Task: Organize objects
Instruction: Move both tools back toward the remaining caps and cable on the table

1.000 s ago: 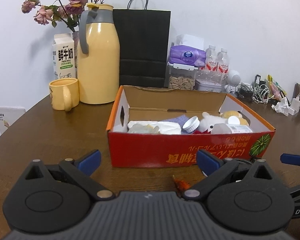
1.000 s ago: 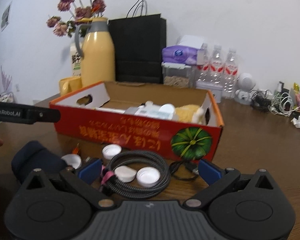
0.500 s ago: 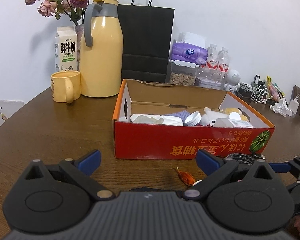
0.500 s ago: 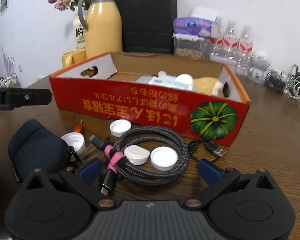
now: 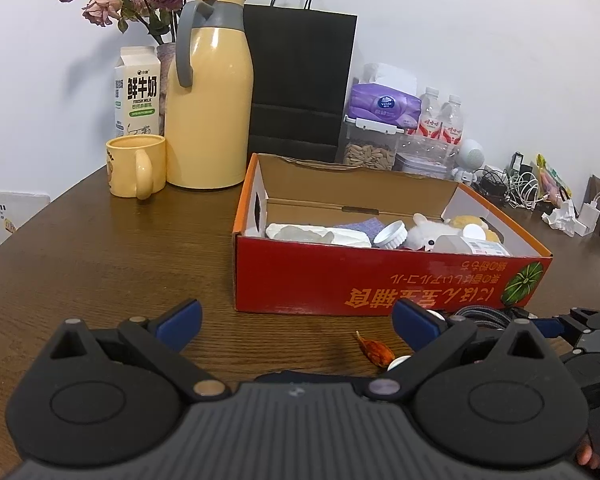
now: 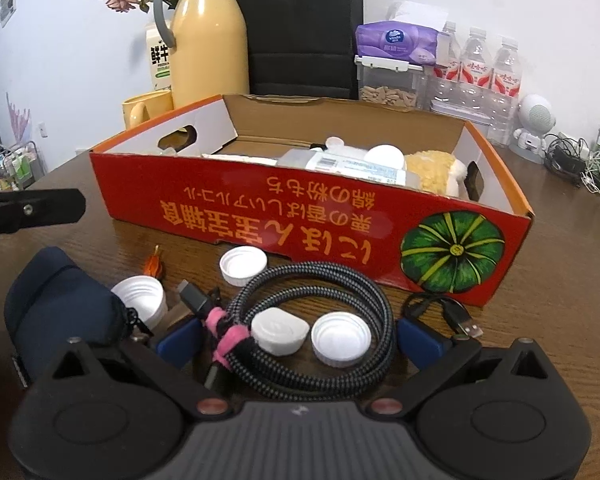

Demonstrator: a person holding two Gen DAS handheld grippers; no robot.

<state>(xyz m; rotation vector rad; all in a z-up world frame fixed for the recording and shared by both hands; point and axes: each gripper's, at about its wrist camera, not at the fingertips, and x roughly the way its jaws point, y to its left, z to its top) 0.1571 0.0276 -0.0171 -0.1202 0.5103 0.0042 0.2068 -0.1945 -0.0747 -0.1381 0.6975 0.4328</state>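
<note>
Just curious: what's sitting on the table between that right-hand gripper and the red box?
In the right wrist view, a coiled braided cable lies between the open right gripper and the red box, with white caps and a white block.

Left gripper (image 5: pixel 296 322) hovers low and level over the table, its blue-padded fingers (image 5: pixel 179 319) spread wide, gripping nothing. Right gripper (image 6: pixel 300 338) sits low too, blue-padded fingers (image 6: pixel 420 342) parted wide, nothing clamped.

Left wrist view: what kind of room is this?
Probably a home or office table used as a catch-all: thermos and mug, milk carton, tangled chargers by the wall.
</note>
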